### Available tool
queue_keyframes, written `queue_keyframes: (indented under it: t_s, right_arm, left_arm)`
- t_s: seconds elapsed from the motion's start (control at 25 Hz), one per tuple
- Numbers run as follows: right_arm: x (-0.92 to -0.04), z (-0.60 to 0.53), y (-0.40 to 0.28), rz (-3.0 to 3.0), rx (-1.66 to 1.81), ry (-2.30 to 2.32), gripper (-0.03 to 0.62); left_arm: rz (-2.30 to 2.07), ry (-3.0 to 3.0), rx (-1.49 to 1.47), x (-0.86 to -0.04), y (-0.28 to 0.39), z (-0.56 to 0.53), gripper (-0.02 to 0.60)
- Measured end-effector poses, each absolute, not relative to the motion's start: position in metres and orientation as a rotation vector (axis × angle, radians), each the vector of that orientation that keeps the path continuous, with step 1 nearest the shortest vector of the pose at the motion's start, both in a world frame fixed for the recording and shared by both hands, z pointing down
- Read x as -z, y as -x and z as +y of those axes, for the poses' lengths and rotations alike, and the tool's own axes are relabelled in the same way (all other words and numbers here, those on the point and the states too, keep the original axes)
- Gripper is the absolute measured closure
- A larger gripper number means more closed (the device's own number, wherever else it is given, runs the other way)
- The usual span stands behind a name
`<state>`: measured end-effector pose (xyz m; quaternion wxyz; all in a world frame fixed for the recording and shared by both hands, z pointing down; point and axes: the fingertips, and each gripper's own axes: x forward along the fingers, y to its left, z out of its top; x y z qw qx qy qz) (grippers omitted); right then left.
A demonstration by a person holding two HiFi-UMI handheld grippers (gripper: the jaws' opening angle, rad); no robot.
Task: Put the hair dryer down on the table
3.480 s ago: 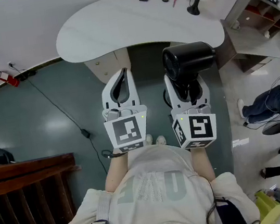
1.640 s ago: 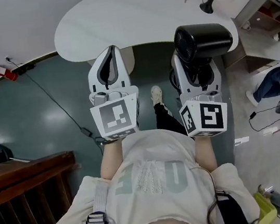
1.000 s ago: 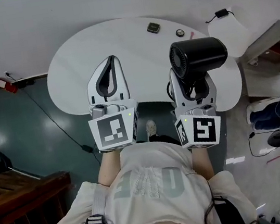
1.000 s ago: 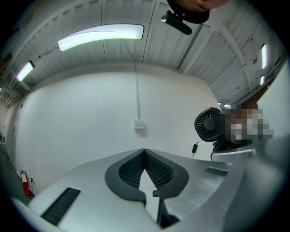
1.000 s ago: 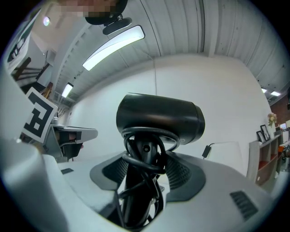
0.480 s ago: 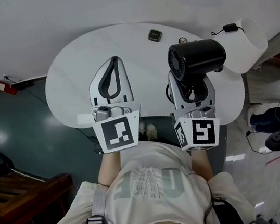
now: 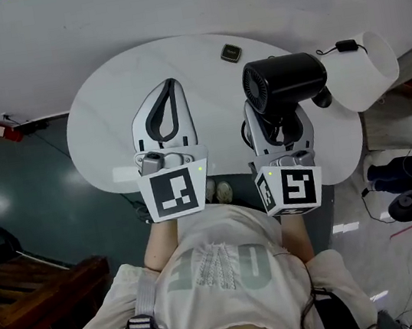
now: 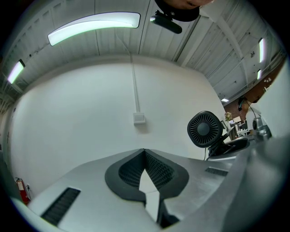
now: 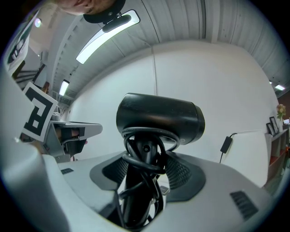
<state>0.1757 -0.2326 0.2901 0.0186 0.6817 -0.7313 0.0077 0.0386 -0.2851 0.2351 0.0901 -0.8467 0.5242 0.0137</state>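
Both grippers now sit over the white bench [image 7: 107, 129], where a few seconds ago they hung over the dark floor with the bench well ahead of them. We have walked up to it, and over the last second the bench top has slid in under our hands. The hold itself has not changed in that time. The right gripper [image 7: 277, 120] is still clamped on the handle of the hair dryer [image 7: 286, 83], its jaws standing wide about the handle and the cord wound round it in loops. The dryer's black barrel rides above the jaws with its grille end toward our left, and it is clear of the bench, touching nothing else. The left gripper [image 7: 169, 90] is closed, its tips together with nothing between them, and it travels alongside, a little apart from the right one.

For the task, we judge the carry all but over and the lowering not yet begun. The hair dryer hangs above the right part of the bench, with a white lamp shade [image 7: 367, 80] just beside it on the right and a small dark object [image 7: 231, 53] farther back. Bare top lies below and to the left of the dryer, so we would bring it down there. We would mind the lamp shade and the looped cord before letting go.
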Motion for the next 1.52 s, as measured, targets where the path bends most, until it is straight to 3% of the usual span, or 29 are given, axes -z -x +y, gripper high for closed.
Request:
queue_keyframes:
  t_s: [0.68, 1.52]
  right_arm:
    - [-0.425, -0.302, -0.132, -2.154, -0.355, -1.803, 0.339]
    - [-0.596, -0.31, -0.11, -1.858, -0.621, -1.43, 0.339]
  left_arm:
    - [1.648, 2.494, -0.026, -0.249, -0.001, -0.309, 0.575]
    - [1.71, 2.491, 0.051, -0.266, 0.017, -0.331, 0.575]
